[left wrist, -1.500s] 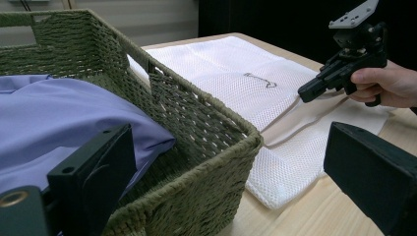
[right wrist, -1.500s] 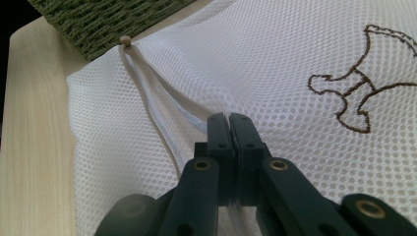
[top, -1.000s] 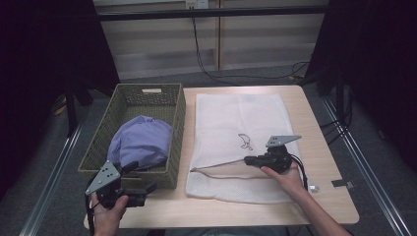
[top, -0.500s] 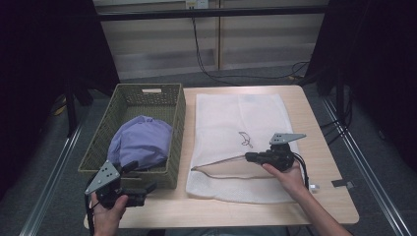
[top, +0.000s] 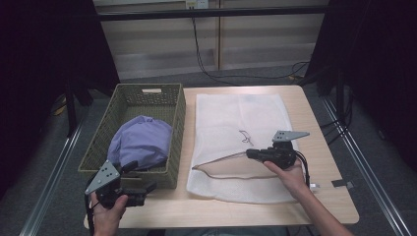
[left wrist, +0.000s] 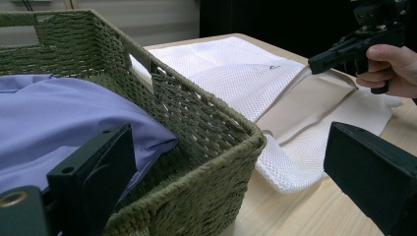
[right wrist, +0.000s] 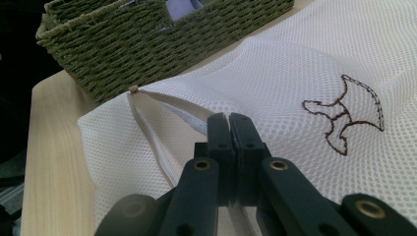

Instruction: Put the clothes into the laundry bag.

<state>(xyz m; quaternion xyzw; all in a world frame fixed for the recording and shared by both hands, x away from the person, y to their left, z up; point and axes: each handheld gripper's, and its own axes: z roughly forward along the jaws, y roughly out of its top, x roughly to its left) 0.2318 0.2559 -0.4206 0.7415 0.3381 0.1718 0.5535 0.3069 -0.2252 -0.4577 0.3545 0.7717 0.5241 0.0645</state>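
A white mesh laundry bag lies flat on the wooden table, with a brown stitched figure on it. My right gripper is shut on the upper edge of the bag's zip opening and holds that layer a little off the lower one. In the right gripper view the jaws meet with the white edge pinched between them. A green woven basket to the left holds a lavender garment. My left gripper stands open at the basket's near right corner, holding nothing.
The basket's wall stands between my left gripper and the garment. The other hand and its gripper show past the bag. Bare table runs right of the bag. Cables trail on the floor behind.
My right gripper has edged slightly up and to the right with the bag's edge in it. The left gripper has stayed still.
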